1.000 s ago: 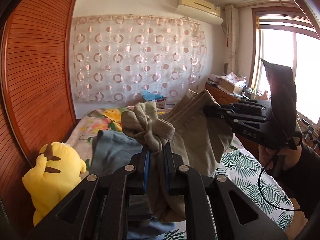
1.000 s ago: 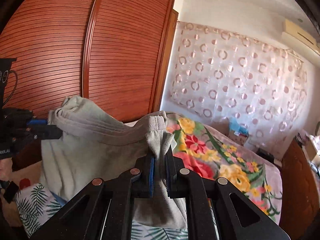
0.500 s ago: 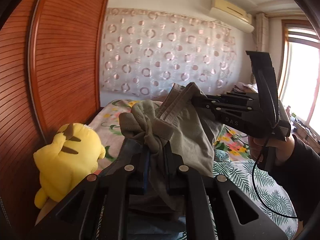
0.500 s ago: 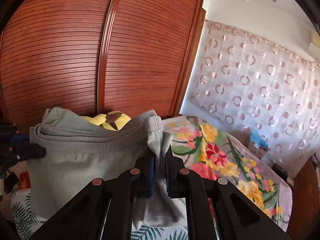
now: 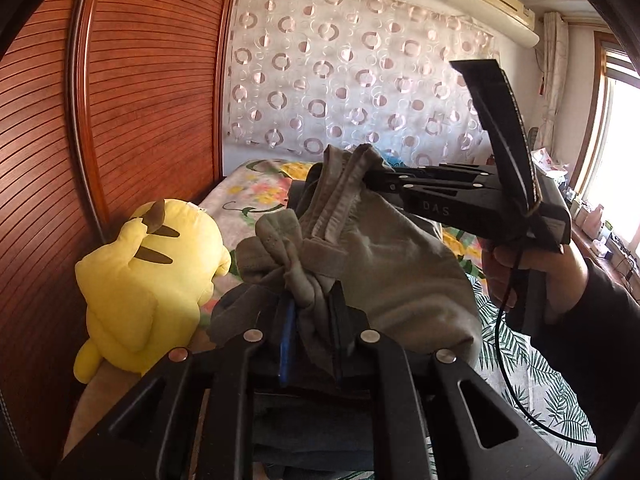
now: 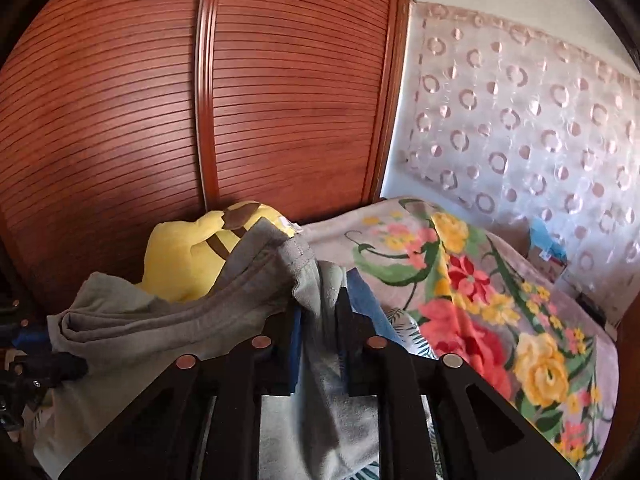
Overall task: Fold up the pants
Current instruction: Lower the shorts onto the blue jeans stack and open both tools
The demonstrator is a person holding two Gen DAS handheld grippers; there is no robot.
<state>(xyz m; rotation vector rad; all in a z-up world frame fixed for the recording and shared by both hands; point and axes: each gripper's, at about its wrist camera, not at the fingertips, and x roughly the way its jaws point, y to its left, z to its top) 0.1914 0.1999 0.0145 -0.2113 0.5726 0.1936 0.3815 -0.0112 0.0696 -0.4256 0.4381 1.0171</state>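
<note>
Grey-khaki pants (image 5: 392,276) hang between both grippers above the bed. My left gripper (image 5: 312,320) is shut on a bunched corner of the pants. My right gripper (image 6: 320,320) is shut on the other waistband corner; it also shows in the left wrist view (image 5: 372,178), held by a hand at the right. In the right wrist view the pants (image 6: 168,320) stretch left toward the left gripper (image 6: 60,364). Folded blue clothing (image 6: 368,304) lies under them.
A yellow plush toy (image 5: 148,276) sits by the red-brown wooden wardrobe (image 5: 132,112) at the left. The bed has a floral blanket (image 6: 480,300) and a leaf-print sheet (image 5: 532,364). A circle-pattern curtain (image 5: 352,88) covers the far wall.
Both grippers have swung left toward the wardrobe and lower, carrying the pants. The plush toy now looms nearer in both views.
</note>
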